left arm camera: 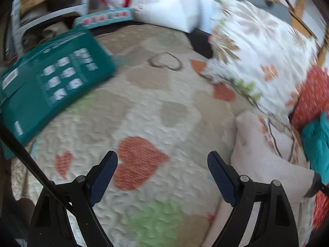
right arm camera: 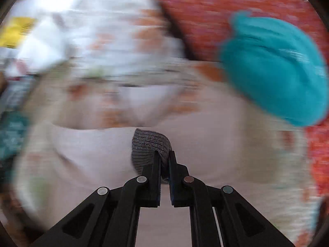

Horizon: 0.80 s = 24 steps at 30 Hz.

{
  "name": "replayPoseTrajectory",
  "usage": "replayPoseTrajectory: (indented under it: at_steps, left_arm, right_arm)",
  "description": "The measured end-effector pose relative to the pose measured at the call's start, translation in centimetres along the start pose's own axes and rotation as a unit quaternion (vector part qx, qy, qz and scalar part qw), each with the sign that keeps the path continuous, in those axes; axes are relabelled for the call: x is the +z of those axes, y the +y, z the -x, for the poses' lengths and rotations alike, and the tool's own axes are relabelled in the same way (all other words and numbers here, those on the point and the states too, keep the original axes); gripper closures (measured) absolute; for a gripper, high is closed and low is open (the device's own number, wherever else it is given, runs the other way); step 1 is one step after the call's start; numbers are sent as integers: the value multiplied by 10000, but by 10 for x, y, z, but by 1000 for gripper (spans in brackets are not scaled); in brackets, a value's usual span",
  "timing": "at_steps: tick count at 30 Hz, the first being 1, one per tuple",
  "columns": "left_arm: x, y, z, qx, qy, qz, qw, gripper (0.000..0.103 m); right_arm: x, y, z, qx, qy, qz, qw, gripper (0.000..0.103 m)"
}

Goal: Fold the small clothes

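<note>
Teal cardboard box [left arm camera: 51,86] sits far left on the heart-patterned quilt [left arm camera: 144,111], and just right of it, low in the left wrist view, the left gripper [left arm camera: 162,162] hangs over a red heart with its jaws spread wide and nothing between them. Moving across, the bare middle of the quilt looks like the working patch, free for laying something flat. Further right there's a floral pillow [left arm camera: 257,57], a pale pink cloth [left arm camera: 265,164] lying below it, then a red cushion [left arm camera: 312,94] and a turquoise garment [left arm camera: 316,142] at the far edge. Over to the right wrist view now, heavily smeared, but the centre is sharp enough: the right gripper [right arm camera: 164,156] is pinched tight on a small grey ribbed knit piece [right arm camera: 148,146], possibly a sock, though the blur won't let me call it, and the fabric bulges up out of the closed jaws above the pink cloth. That turquoise garment bunches up at upper right in this view. My read is that the pick-up is done and the carry is in hand, with no fold made. Next, I'd say, the grey piece needs setting down on that open patch of quilt, and the wide-open left claw needs to take a free edge so the two can stretch it flat for folding.
</note>
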<state>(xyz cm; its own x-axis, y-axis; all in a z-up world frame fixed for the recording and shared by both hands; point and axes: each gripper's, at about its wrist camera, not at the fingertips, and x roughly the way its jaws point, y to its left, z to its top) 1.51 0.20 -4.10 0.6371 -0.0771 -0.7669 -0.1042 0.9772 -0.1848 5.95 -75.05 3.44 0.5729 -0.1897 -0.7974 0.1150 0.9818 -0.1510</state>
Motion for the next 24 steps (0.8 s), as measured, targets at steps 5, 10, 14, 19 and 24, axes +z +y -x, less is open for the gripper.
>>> replayPoseTrajectory:
  at_steps: [5,10,14,19,24]
  left_arm:
    - [-11,-33,-11,-183,199,-334,9991,15]
    - [-15,-51,-26,-225,436,-493,9976,15]
    - [-11,-50,-30,-196,456,-376,9981,15]
    - [-6,-49,-40,-173,618,-309,9975,15]
    - [-5,-48,-46,-166,683,-348,9969,15]
  right_arm:
    - [-8,-29,-4,-583,-107,-164,9981,82]
    - [9,42,3,470,-338,358,9977,75]
    - [34,126,-17,1393,-192,894,9860,65]
    - [63,230,-59,1650,-70,1669,9720,53]
    - [78,299,-114,1385,217,2447,9594,53]
